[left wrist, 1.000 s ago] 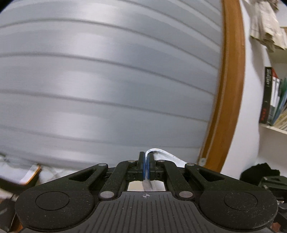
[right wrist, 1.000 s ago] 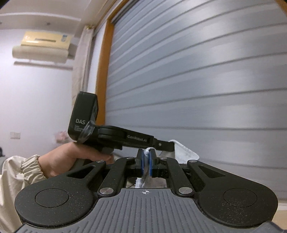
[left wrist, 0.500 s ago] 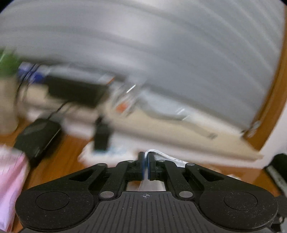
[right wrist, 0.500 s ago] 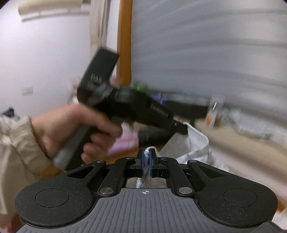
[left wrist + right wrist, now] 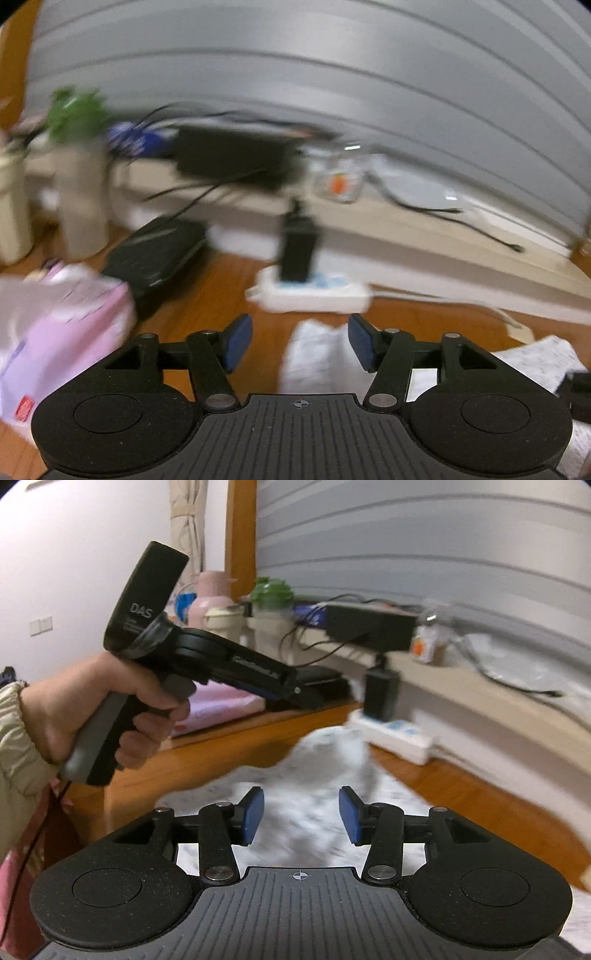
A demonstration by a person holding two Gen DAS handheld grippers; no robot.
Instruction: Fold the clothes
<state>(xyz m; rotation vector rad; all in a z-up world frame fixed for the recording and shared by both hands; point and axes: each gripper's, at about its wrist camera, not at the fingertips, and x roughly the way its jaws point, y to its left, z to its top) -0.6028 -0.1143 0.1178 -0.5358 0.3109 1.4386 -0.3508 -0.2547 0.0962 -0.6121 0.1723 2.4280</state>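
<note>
Both grippers, left point(image 5: 300, 341) and right point(image 5: 301, 815), are being held with fingers spread, gripping nothing. The white garment point(image 5: 314, 775) is lying at lower centre on the table point(image 5: 461, 794), a power strip point(image 5: 397, 734) just beyond.

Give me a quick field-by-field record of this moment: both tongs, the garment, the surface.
left tongs: open, empty
right tongs: open, empty
garment: white cloth lying on the wooden tabletop, blurred
left hand: gripping the left tool's handle
behind the cloth: white power strip with a black adapter plugged in
</note>
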